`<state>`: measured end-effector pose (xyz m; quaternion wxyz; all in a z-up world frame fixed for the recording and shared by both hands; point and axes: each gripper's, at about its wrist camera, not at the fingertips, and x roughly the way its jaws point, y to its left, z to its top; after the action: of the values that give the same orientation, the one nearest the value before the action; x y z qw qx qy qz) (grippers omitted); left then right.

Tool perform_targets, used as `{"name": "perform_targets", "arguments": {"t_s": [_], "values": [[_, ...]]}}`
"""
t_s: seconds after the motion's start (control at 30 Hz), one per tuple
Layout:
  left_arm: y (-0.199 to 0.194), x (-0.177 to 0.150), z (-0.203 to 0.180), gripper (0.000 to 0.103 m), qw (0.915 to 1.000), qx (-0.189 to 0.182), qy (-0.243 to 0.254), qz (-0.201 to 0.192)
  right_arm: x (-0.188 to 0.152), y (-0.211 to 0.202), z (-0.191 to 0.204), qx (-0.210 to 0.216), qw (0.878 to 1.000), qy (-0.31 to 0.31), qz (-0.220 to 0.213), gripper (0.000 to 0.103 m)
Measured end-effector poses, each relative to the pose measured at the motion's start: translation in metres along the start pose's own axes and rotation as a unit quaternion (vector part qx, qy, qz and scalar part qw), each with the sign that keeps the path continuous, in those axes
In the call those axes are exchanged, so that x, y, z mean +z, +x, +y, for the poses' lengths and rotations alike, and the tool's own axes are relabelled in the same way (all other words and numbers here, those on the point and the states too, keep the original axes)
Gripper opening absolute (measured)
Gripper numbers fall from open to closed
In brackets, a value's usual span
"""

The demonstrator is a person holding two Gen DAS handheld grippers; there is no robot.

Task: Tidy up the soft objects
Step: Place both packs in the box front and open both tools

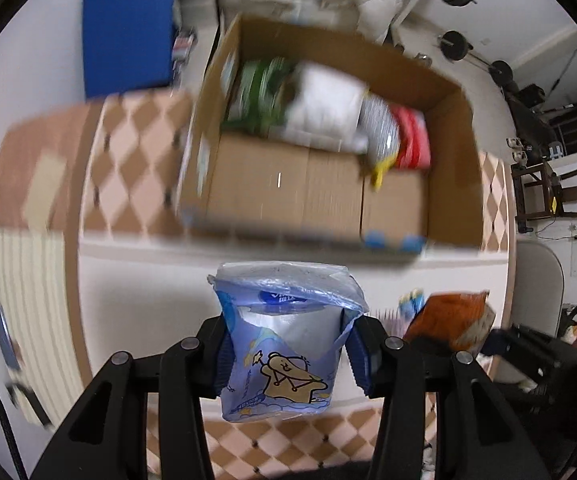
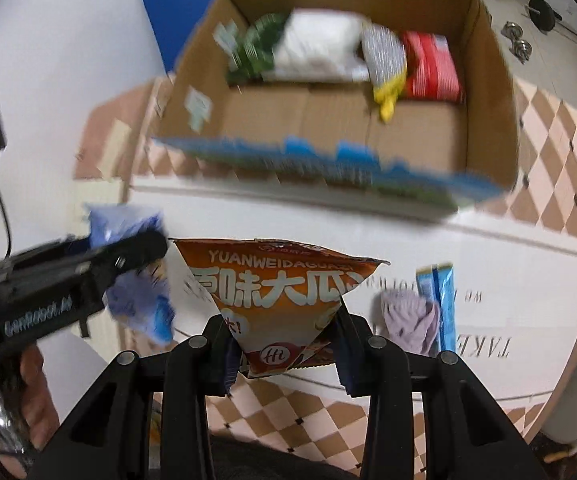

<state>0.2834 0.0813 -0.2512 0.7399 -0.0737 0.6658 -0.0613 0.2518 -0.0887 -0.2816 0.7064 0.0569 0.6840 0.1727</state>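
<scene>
Two crinkly snack packs are held above the floor, near an open cardboard box (image 1: 328, 184).

The left tool (image 1: 288, 356) is clamped on a glossy lilac pouch (image 1: 284, 344) with a cartoon print, pointed steeply down. The right tool (image 2: 284, 344) is clamped on the corner of an orange bag (image 2: 276, 300), pinched into a wedge. Soft packets are seen along the box's far wall. A folded lilac cloth (image 2: 408, 320) lies on a white mat (image 2: 508, 280).

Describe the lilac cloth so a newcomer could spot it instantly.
Start at the open cardboard box, then come toward the camera onto the white mat. Right of the right gripper lies the crumpled lilac cloth, beside a blue packet; it alone is plain fabric.
</scene>
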Motion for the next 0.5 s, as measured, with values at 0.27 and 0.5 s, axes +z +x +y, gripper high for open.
{"name": "perform_targets", "arguments": {"t_s": [0.27,0.5], "values": [[0.040,0.114,-0.006,0.044,0.9978,0.040,0.035,0.040,0.100,0.008,-0.005,0.006,0.999,0.039,-0.006,0.041],[0.109,0.163,0.009,0.045,0.9906,0.006,0.000,0.137,0.157,0.063,-0.018,0.008,0.997,0.074,0.026,0.041]]}}
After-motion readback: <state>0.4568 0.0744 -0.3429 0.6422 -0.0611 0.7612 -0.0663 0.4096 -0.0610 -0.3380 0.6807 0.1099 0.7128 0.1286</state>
